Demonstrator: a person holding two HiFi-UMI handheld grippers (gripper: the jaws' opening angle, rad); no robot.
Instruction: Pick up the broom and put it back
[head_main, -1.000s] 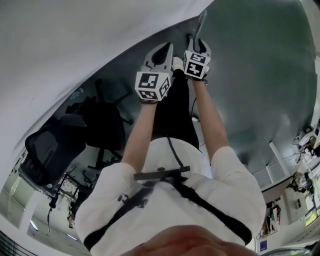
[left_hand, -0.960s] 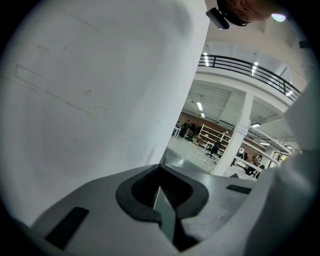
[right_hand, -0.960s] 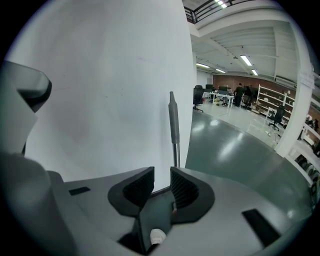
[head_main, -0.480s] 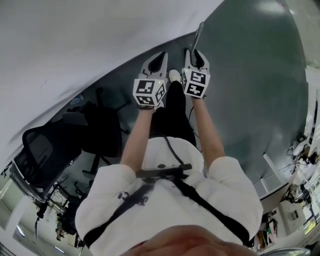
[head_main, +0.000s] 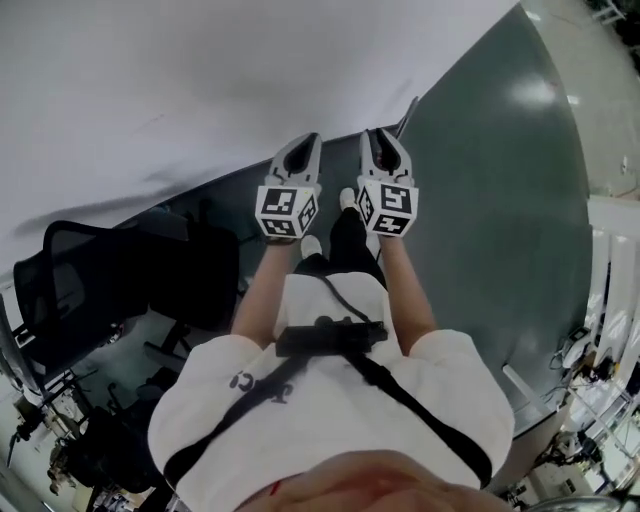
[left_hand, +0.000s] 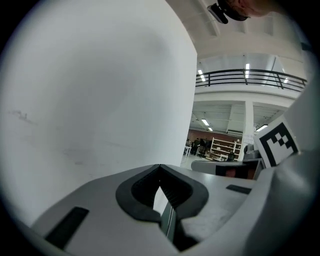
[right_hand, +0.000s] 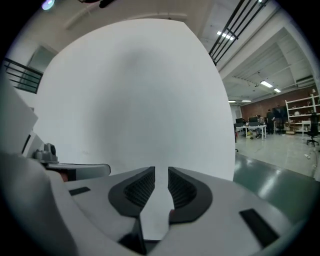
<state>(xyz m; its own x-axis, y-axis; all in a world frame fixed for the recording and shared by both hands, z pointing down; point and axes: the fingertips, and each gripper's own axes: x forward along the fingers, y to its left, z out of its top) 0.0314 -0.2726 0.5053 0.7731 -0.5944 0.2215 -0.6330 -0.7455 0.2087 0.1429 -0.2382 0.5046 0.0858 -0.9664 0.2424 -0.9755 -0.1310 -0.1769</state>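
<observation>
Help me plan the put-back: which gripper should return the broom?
Right: the right gripper holds the broom handle, which juts past its tips; the left gripper is shut on nothing.

A: Site type?
B: Large open-plan lab-office hall.
A: Evidence?
B: Railed mezzanine (left_hand: 250, 77), ceiling strip lights (right_hand: 225, 35), shelving (right_hand: 300, 112) and desks (right_hand: 252, 129) in the far bays; black office chair (head_main: 70, 290) on grey-green floor (head_main: 500, 200).

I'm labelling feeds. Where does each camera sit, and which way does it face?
Head view: on the head, facing steeply down; torso, arms, left claw, right claw show.
Left gripper view: on the left claw, facing the white wall; jaws shut.
Right gripper view: on the right claw, facing that wall; jaws grip the broom handle.
Shared: each gripper view catches the other claw.
</observation>
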